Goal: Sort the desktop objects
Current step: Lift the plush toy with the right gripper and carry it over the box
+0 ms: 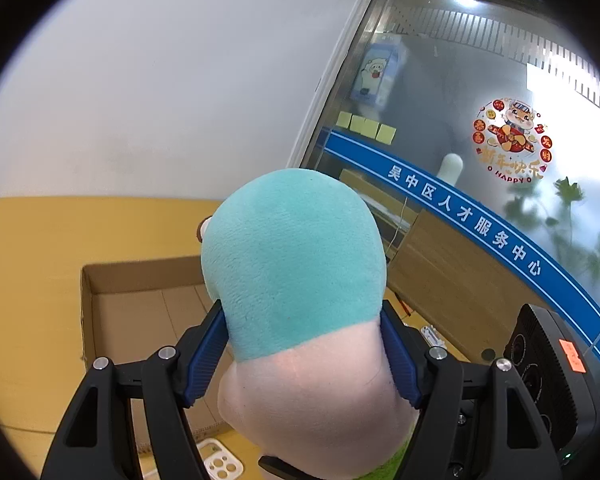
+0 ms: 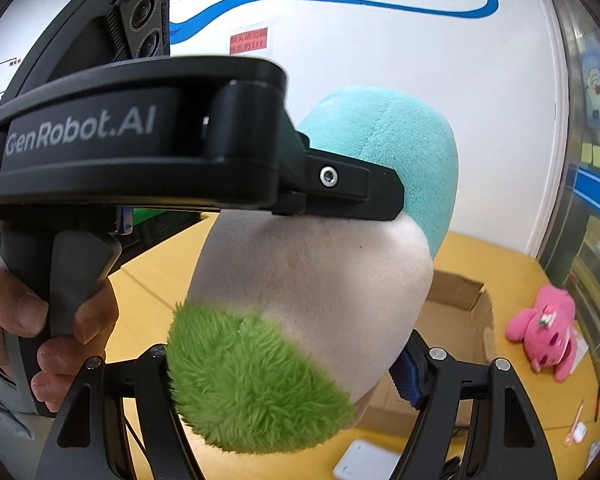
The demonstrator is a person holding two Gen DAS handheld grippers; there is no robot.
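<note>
- Between the blue pads of the left gripper (image 1: 304,354) sits a plush toy (image 1: 296,264), teal above and pale pink below; the fingers press into its sides at the colour seam, so this gripper is closed on the toy as far as the stuffing allows.
- Ahead of and below those fingers lies an open cardboard box (image 1: 140,276) on the yellow table (image 1: 28,280); the toy hangs above the box's near part, well off the floor of it.
- Around the toy's lower end, where a patch of green fuzz shows, stands the right gripper (image 2: 284,364); one blue pad touches the pale fabric on the right side, the other is hidden behind the fuzz; I cannot tell how firmly it bites, though it looks closed on the plush toy (image 2: 312,280).
- Beyond the right fingers, past the cardboard box (image 2: 460,312), a pink plush (image 2: 544,328) lies on the table (image 2: 476,256), waiting its turn.
- Risks, as I judge them: the soft body could squirm out if one gripper lets go while the other's hold is shallow; with two grips pulling apart, a seam might strain; released too far to one side, the toy could catch the box wall and tumble onto the table instead.
</note>
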